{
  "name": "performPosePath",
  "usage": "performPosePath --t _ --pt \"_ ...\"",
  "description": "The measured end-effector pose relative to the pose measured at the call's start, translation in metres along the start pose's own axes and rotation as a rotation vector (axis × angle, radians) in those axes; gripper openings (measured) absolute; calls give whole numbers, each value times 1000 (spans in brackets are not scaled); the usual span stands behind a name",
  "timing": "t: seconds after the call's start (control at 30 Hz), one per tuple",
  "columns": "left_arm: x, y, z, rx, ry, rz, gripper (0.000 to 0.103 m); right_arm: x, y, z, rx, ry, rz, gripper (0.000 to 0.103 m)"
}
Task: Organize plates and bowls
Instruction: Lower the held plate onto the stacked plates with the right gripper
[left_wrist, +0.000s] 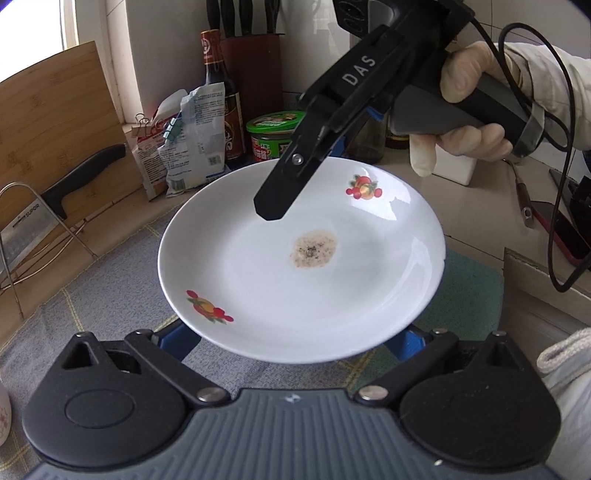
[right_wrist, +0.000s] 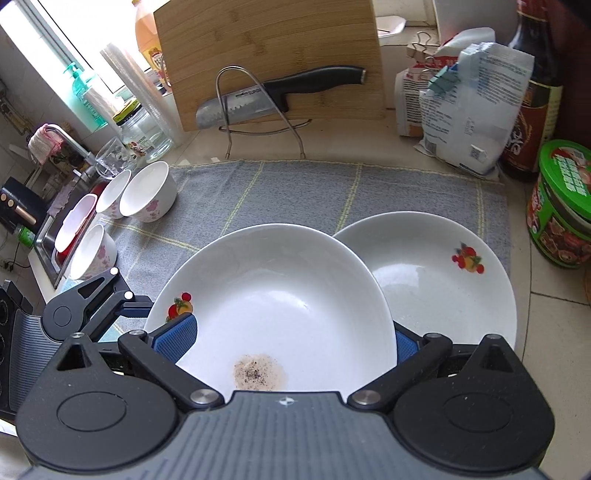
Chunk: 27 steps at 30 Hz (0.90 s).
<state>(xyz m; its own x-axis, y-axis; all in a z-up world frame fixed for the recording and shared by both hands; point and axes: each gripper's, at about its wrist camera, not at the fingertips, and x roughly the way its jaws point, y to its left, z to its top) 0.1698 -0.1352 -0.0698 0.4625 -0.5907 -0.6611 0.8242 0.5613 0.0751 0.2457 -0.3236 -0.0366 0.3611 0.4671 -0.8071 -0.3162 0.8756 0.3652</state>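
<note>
Left gripper (left_wrist: 291, 343) low in frame, jaws spread wide; right gripper (right_wrist: 291, 341) jaws wide too, gloved hand (left_wrist: 469, 110) clutching its handle upper right.

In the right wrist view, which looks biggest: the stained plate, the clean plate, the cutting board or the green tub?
1. Stained plate, nearest the camera
2. Cutting board
3. Clean plate, partly hidden
4. Green tub, cut off by the frame

Two wrist fisheye views, both aimed steeply down at one kitchen counter from close range.

From the left wrist, the soiled plate (left_wrist: 301, 258) is seen just past the left gripper (left_wrist: 291, 343), with the counter's back wall beyond. From the right wrist, the same plate (right_wrist: 273, 306) is viewed from nearly the opposite side, close under the right gripper (right_wrist: 288, 339). The grey mat (right_wrist: 295, 188), bamboo cutting board (right_wrist: 269, 59), knife (right_wrist: 280, 92) and green-lidded jar (right_wrist: 561, 203) are shared by both views.
</note>
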Motion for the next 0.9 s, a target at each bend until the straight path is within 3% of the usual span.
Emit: performPosePath --t 0.33,0.9 --pt "22 -5 10 40 5 -57 102 -14 -26 -18 65 -19 -45 103" --pt "47 -5 22 52 31 -76 102 -8 -55 -19 106 -6 -59 103"
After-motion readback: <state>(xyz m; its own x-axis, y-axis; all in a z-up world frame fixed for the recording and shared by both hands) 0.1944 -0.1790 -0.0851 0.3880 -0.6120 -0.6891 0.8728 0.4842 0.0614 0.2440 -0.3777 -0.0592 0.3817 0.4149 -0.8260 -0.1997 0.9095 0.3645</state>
